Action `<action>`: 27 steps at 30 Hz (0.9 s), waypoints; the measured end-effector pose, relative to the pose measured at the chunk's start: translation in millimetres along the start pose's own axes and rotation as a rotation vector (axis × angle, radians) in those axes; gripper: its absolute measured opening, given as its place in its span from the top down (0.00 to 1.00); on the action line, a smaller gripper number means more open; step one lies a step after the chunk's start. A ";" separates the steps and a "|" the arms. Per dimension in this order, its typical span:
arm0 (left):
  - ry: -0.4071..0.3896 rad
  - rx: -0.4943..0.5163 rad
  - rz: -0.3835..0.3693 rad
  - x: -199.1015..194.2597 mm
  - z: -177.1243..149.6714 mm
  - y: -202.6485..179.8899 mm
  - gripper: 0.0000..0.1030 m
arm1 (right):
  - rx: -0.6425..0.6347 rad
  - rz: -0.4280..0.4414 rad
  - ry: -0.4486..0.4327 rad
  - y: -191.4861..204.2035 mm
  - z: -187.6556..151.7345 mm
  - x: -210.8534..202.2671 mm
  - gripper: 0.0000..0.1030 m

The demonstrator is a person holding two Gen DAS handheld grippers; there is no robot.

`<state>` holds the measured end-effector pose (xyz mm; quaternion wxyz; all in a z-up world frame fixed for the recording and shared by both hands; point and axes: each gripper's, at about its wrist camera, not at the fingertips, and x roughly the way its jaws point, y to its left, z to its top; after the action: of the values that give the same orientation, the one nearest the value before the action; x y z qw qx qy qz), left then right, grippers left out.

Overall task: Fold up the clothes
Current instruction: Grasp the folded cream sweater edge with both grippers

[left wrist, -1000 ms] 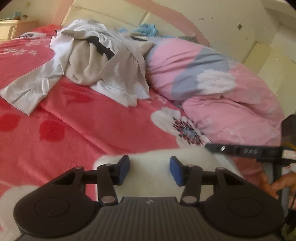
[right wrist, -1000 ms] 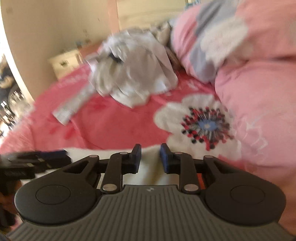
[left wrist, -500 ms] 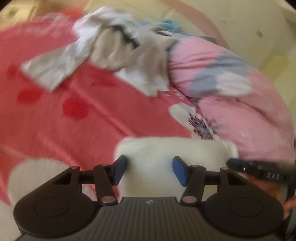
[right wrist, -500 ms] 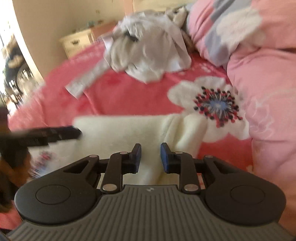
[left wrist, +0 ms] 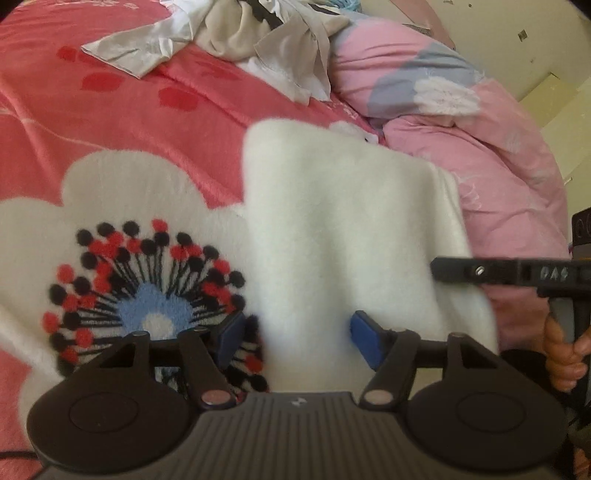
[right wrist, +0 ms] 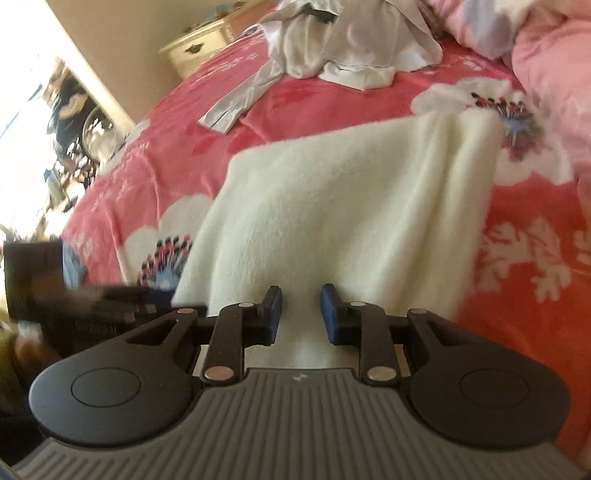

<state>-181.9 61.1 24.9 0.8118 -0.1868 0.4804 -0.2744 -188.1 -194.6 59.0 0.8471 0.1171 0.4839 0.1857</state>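
Nearest the lenses, left hand-held gripper (left wrist: 297,339) and right hand-held gripper (right wrist: 300,314) sit with jaws apart over the fleece's (right wrist: 332,206) near edge, apparently positioned to pinch it. Fleece lies on the bed (left wrist: 110,122); unfolded pile (left wrist: 258,33) beyond.

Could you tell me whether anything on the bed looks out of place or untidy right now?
Yes: a crumpled heap of pale clothes lies unfolded at the far end of the red floral bedspread, one sleeve trailing out flat. The white fleece garment in front of both grippers lies fairly flat, though its right edge is bunched into ridges.
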 end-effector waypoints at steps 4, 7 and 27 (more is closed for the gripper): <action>0.049 -0.025 -0.010 -18.5 -20.0 1.6 0.35 | -0.029 0.052 -0.005 15.7 -6.4 -37.0 0.76; 0.064 -0.017 -0.008 -14.9 -39.7 0.0 0.30 | -0.023 0.116 0.123 21.3 -33.8 -32.4 0.75; -0.049 -0.189 -0.191 20.3 30.3 27.1 0.26 | 0.573 0.122 -0.113 -112.4 1.9 -21.0 0.10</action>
<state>-140.1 70.8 10.0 0.7722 -0.3141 0.4641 -0.2994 -173.5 -305.2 33.8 0.7924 0.3904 0.4609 0.0856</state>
